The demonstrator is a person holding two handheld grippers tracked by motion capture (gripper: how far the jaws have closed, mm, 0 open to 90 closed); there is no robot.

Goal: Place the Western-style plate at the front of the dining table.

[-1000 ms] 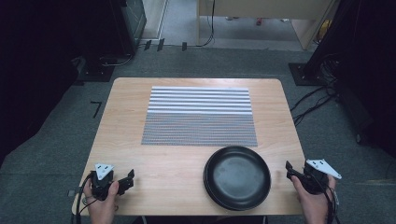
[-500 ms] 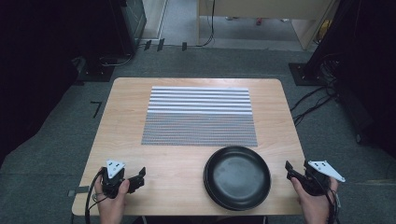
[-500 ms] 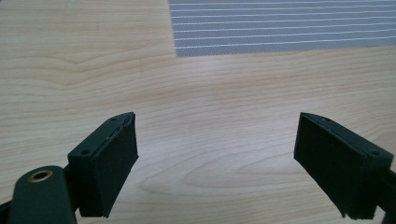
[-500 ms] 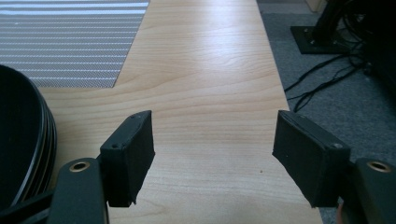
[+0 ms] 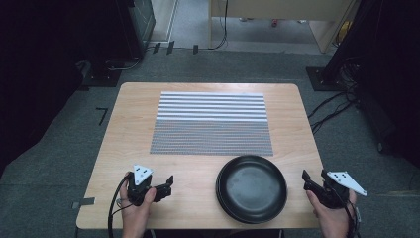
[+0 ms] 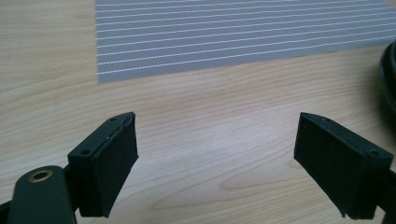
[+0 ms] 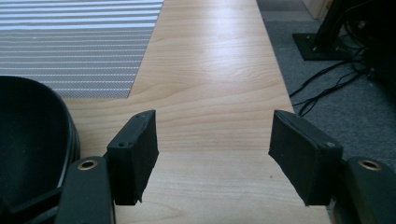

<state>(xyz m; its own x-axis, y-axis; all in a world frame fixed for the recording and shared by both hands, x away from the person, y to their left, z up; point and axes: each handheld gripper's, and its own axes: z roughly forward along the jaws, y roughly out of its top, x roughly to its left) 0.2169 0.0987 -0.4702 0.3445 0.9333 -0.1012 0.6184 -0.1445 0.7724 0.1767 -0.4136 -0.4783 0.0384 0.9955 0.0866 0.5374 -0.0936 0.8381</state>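
Left gripper [image 5: 163,187], jaws apart, has advanced inward along counter's [image 5: 198,168] near edge toward black plate [image 5: 251,188]. Right gripper [image 5: 313,186], jaws apart, unmoved at near right corner. Likely approach; plate untouched, below striped mat [image 5: 212,123].

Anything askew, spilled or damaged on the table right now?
Nothing stands out. The striped placemat lies flat and square on the table; the black plate sits empty in front of it. Left gripper and right gripper are open, holding nothing.
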